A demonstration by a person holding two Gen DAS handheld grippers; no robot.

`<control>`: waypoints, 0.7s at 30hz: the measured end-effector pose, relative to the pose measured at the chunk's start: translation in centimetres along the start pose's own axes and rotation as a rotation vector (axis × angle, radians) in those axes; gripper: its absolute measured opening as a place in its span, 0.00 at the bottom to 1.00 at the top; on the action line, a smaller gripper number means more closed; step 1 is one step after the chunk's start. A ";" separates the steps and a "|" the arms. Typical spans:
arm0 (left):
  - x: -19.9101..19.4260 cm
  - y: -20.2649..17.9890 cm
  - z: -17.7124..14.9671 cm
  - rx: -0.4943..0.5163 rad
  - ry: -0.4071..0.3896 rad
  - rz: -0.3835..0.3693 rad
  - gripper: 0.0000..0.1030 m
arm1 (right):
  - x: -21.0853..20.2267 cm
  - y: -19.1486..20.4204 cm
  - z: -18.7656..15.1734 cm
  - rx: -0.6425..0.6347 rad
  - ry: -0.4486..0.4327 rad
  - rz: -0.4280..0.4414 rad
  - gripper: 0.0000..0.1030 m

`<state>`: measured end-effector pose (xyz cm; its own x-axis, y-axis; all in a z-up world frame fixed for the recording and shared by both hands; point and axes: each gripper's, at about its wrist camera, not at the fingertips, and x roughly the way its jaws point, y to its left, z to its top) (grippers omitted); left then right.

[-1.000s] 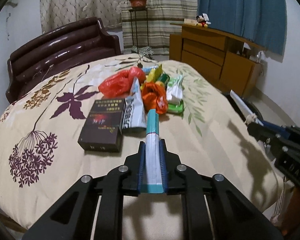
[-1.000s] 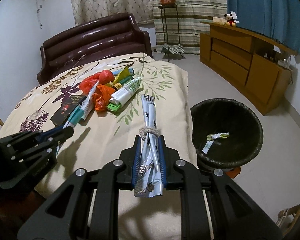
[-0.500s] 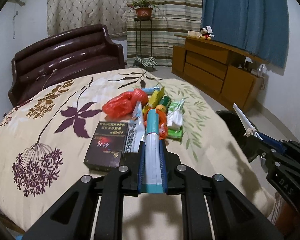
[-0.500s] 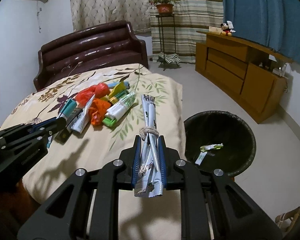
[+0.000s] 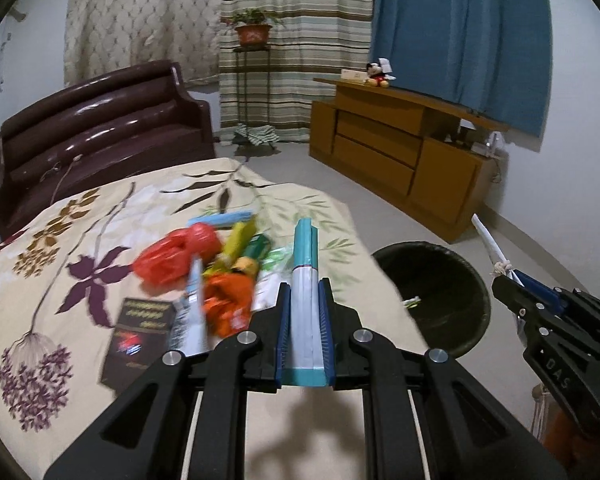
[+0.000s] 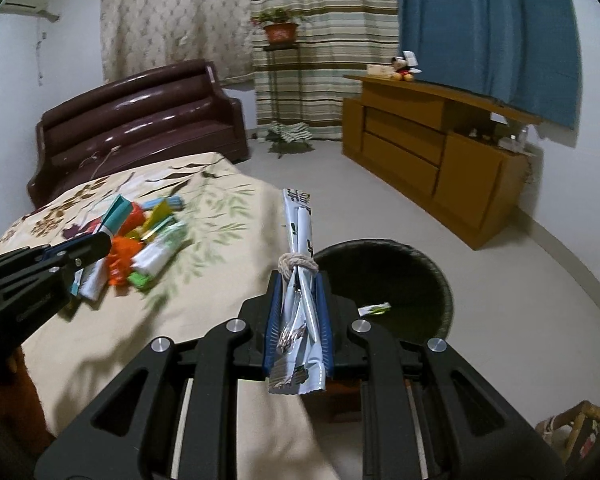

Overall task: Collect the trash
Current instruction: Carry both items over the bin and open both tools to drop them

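My left gripper (image 5: pixel 304 292) is shut on a teal and white box (image 5: pixel 305 264) and holds it above the bed's right edge. My right gripper (image 6: pixel 299 284) is shut on a silver wrapper tied with twine (image 6: pixel 298 240), held at the near rim of the black trash bin (image 6: pixel 404 276). The bin (image 5: pixel 440 280) stands on the floor right of the bed and holds a small green and white wrapper (image 6: pixel 374 309). A pile of trash (image 5: pixel 204 264) lies on the bed: red and orange bags, a dark box, colored packets.
The floral bedspread (image 5: pixel 80 240) covers the bed. A brown sofa (image 5: pixel 100 128) stands behind it. A wooden cabinet (image 5: pixel 400 152) lines the right wall. A plant stand (image 5: pixel 254 80) stands by the curtains. Bare floor lies between bed and cabinet.
Both grippers have lifted and swung right with their loads, away from the pile toward the bin. The bin is now closer and more central in both views.
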<state>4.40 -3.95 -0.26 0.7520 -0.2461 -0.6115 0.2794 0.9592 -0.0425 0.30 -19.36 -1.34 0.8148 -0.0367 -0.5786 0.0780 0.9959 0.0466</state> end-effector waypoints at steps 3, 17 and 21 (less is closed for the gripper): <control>1.3 -1.5 0.6 0.011 0.004 -0.020 0.15 | 0.4 -1.4 0.2 0.021 0.001 -0.024 0.17; 6.7 -7.6 2.8 0.068 0.035 -0.035 0.15 | 3.6 -6.8 0.6 0.095 0.003 -0.109 0.17; 8.3 -8.9 3.2 0.083 0.053 -0.030 0.15 | 4.7 -7.8 0.7 0.107 0.004 -0.121 0.17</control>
<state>10.08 -14.94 -2.44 0.7109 -0.2644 -0.6517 0.3513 0.9363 0.0033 3.93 -27.34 -3.85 0.7936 -0.1553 -0.5883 0.2363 0.9697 0.0627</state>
